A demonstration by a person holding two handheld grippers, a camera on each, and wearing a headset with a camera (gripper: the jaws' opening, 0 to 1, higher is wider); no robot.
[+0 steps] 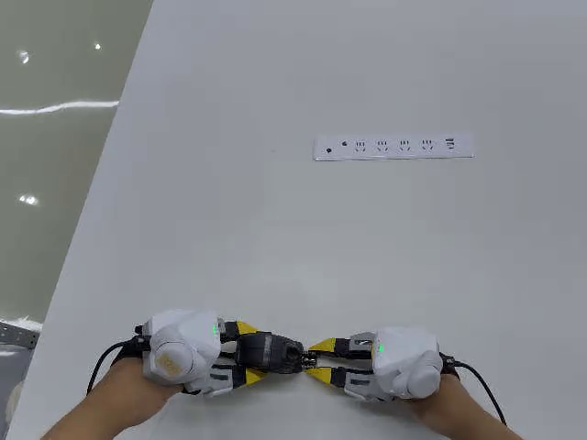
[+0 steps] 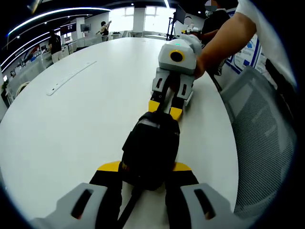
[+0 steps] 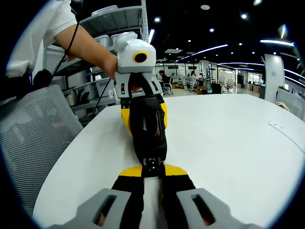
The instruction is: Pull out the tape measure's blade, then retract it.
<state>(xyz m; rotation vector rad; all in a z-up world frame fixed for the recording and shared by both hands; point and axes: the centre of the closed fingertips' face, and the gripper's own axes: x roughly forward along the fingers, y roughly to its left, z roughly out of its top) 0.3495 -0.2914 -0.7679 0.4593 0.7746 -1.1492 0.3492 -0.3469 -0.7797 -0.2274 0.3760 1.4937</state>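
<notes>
A black tape measure (image 1: 268, 351) lies on the white table (image 1: 303, 238) near its front edge. My left gripper (image 1: 249, 353) is shut on the case, its yellow fingertips (image 2: 110, 166) pressing both sides of the tape measure (image 2: 150, 150). From the right, my right gripper (image 1: 321, 359) meets the case nose. Its yellow fingertips (image 3: 174, 170) are pinched on the blade's metal end hook (image 3: 151, 164), right at the tape measure (image 3: 148, 125). Hardly any blade shows outside the case. The right gripper (image 2: 164, 109) faces the left gripper view head-on.
A white power strip (image 1: 394, 147) lies flat farther back on the table, also seen as the power strip (image 2: 71, 76) at the left. A grey mesh chair (image 2: 267, 124) stands just off the table's near edge. The floor (image 1: 55, 137) drops off to the left.
</notes>
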